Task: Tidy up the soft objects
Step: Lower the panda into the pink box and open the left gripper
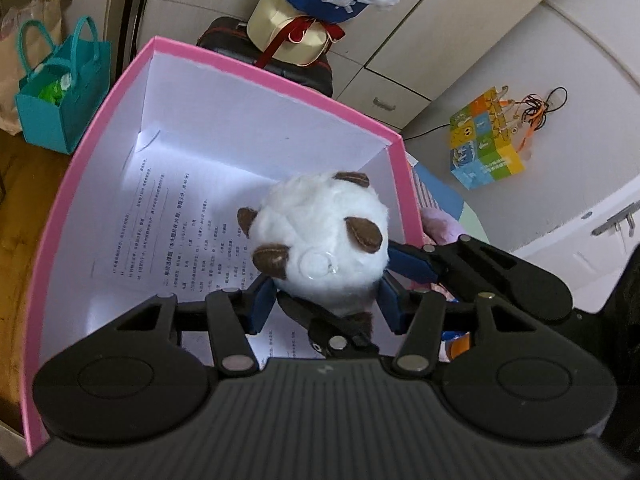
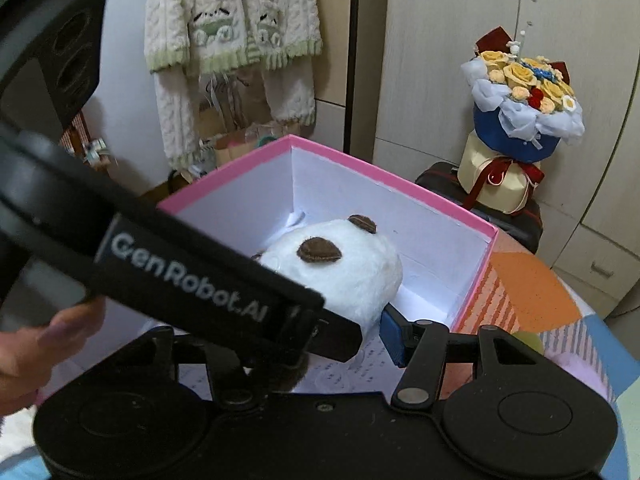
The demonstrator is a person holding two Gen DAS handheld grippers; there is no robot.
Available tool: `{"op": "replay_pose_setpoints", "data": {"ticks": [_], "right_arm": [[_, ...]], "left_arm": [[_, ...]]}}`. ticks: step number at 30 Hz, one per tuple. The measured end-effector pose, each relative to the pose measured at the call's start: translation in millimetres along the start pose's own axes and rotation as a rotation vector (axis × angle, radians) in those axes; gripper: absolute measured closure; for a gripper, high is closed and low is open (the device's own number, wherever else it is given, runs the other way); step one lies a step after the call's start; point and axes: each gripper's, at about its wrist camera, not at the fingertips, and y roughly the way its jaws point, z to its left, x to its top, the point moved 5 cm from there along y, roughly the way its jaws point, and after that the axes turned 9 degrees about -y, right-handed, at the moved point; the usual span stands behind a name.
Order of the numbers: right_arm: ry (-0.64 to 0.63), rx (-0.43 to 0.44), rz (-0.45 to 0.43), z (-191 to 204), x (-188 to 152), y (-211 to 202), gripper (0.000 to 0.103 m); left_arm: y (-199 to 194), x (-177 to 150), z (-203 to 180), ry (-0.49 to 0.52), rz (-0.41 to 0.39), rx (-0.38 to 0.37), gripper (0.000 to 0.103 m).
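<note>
A white plush toy (image 1: 320,232) with brown patches hangs over the open pink box (image 1: 256,74), just above the printed sheet (image 1: 172,220) on its white floor. My left gripper (image 1: 326,300) is shut on the toy's lower part, a blue pad pressing each side. One of the right gripper's fingers (image 1: 412,264) reaches in from the right and touches the toy. In the right wrist view the plush toy (image 2: 344,272) sits inside the pink box (image 2: 436,196). My right gripper (image 2: 332,340) holds it too: the right blue pad presses its underside, while the left gripper's body hides the left pad.
A pink soft thing (image 1: 440,226) lies outside the box's right wall on a colourful mat (image 2: 532,292). Behind stand a dark suitcase (image 2: 500,208) bearing a flower bouquet (image 2: 524,96), a teal bag (image 1: 60,92), a coloured cube box (image 1: 486,140) and a hanging knit garment (image 2: 232,40). A hand (image 2: 36,352) is at lower left.
</note>
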Motion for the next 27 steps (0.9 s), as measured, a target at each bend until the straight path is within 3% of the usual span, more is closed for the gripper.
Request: {"op": "replay_pose_setpoints", "data": {"ticks": [5, 10, 19, 27], "right_arm": [[-0.122, -0.092, 0.025, 9.6, -4.6, 10.4, 0.041], [-0.098, -0.128, 0.040, 12.5, -2.8, 5.3, 0.037], [-0.004, -0.050, -0.012, 19.4, -5.2, -37.7, 0.032], [0.026, -0.013, -0.038, 27.4, -12.0, -73.1, 0.032]], "left_arm": [[8.8, 1.7, 4.5, -0.019, 0.012, 0.007, 0.051], [1.0, 0.4, 9.1, -0.026, -0.015, 0.008, 0.051], [-56.7, -13.6, -4.1, 0.152, -0.172, 0.085, 0.047], [-106.2, -42.1, -25.4, 0.289, -0.235, 0.097, 0.046]]}}
